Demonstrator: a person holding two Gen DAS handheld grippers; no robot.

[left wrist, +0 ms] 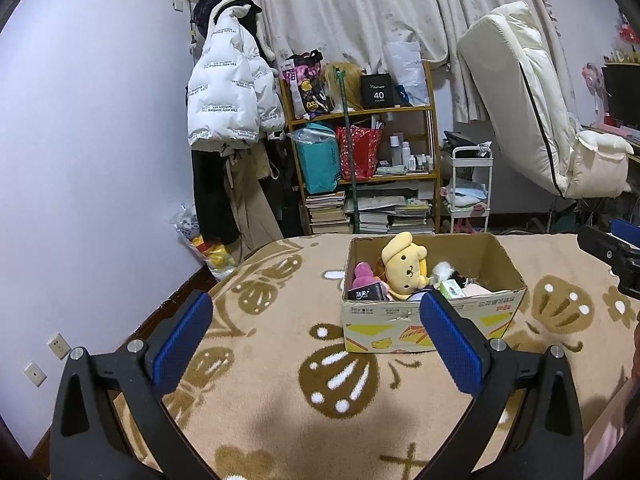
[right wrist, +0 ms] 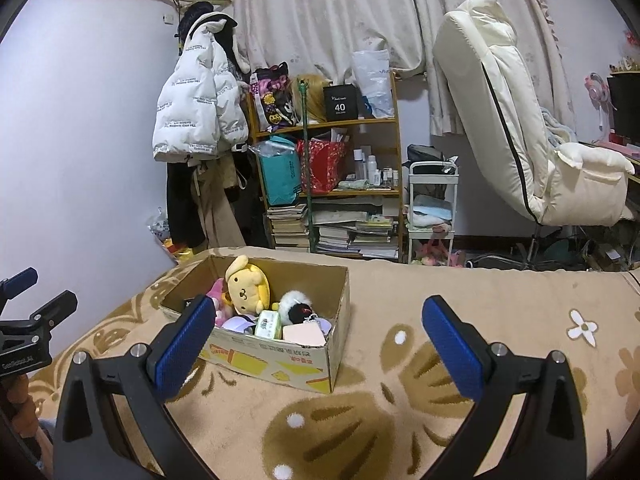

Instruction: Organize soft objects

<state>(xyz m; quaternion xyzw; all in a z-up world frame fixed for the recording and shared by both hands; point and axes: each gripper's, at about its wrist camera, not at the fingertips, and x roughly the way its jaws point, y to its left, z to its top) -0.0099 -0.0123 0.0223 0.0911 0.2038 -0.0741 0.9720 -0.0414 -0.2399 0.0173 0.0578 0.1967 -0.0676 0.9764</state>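
Observation:
A cardboard box [left wrist: 432,324] [right wrist: 280,364] stands on the beige patterned blanket. In it lie a yellow dog plush [left wrist: 404,266] [right wrist: 246,284], a pink plush [left wrist: 364,274], a black-and-white fluffy toy [right wrist: 296,306], a green tissue pack [right wrist: 268,324], a dark tissue pack [left wrist: 366,294] and a pink pad [right wrist: 304,334]. My left gripper [left wrist: 316,328] is open and empty, just in front of the box. My right gripper [right wrist: 318,330] is open and empty, in front of the box's right end. Each gripper shows at the other view's edge [left wrist: 612,252] [right wrist: 28,308].
The blanket [left wrist: 280,400] covers a bed. Behind it stand a wooden shelf [left wrist: 360,152] with bags, bottles and stacked books, a white jacket [left wrist: 228,92] on a rack, a white cart [left wrist: 468,188] and a cream recliner chair [right wrist: 532,128].

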